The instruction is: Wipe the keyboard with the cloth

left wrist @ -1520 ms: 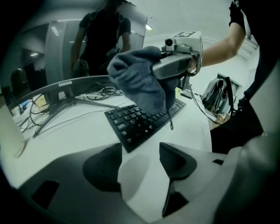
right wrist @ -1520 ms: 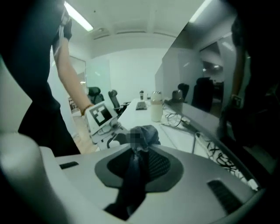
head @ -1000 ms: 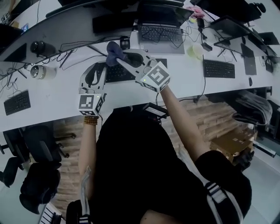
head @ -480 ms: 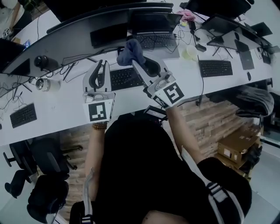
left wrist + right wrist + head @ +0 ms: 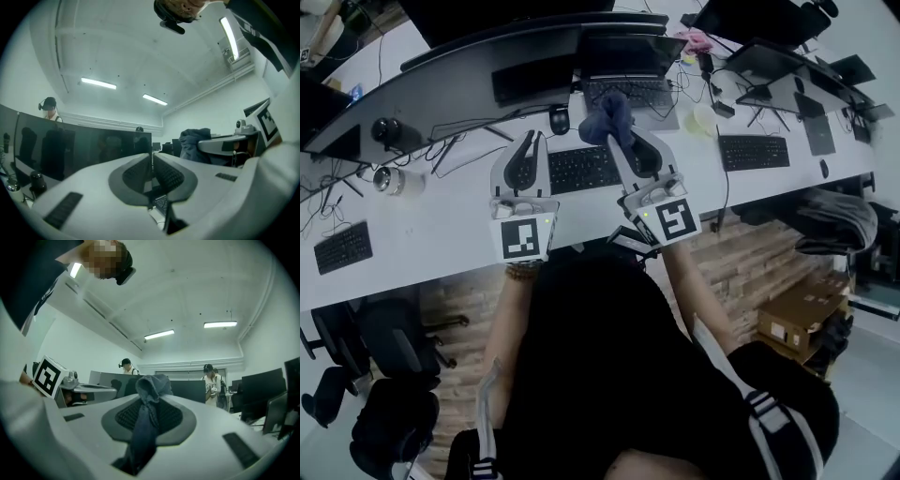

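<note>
The black keyboard [image 5: 578, 170] lies on the white desk [image 5: 441, 220] in front of a curved monitor. My right gripper [image 5: 617, 131] is held above the keyboard's right end, shut on a dark blue cloth [image 5: 608, 114]. The cloth [image 5: 143, 427] bunches over the right gripper's [image 5: 149, 397] tips and hangs down between its pads. My left gripper [image 5: 525, 141] hovers over the keyboard's left end. Its jaws have just been closing and now meet with nothing between them. In the left gripper view the left gripper [image 5: 151, 157] points level at the monitor, with the cloth [image 5: 192, 143] to its right.
A mouse [image 5: 559, 119] sits behind the keyboard, and a laptop [image 5: 630, 86] stands further back. A second keyboard [image 5: 753, 150] lies to the right and a third [image 5: 342, 247] to the left. Cables run across the desk. Office chairs [image 5: 389, 328] stand at the lower left. People stand behind the monitors.
Both grippers have lifted and swung more level. The left jaws, apart before, have closed. The cloth has gone up with the right gripper.
</note>
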`<state>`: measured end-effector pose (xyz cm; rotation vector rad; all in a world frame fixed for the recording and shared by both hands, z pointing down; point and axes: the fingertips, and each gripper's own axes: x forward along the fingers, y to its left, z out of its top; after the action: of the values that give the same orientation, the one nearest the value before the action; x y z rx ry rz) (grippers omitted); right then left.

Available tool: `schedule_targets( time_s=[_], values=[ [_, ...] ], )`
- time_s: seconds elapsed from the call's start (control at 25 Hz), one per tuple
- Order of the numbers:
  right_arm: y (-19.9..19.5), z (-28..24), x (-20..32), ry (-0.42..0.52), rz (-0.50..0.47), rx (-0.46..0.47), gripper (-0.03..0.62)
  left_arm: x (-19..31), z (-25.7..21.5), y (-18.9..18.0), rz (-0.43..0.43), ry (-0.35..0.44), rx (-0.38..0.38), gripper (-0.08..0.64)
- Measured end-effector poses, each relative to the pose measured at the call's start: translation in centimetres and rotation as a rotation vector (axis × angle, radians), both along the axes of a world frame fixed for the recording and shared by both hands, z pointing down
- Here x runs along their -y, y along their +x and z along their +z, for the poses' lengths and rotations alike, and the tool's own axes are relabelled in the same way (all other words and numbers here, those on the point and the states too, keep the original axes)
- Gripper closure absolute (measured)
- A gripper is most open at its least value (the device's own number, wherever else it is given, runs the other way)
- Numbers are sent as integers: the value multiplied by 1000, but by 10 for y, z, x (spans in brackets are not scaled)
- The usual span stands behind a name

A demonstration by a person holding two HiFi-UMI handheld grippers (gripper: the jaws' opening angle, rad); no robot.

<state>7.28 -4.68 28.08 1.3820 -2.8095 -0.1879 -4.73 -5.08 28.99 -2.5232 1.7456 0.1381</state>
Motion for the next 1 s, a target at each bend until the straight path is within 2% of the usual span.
schedule_targets(
  time_s=[0.32,1.0],
  values=[
    [31,20,6,-50,79,-4,532,-3,24,7,29,-67,29,528],
    [34,29,-15,-71,63,-11,540,-13,35,24,85,-78,47,528]
  ],
)
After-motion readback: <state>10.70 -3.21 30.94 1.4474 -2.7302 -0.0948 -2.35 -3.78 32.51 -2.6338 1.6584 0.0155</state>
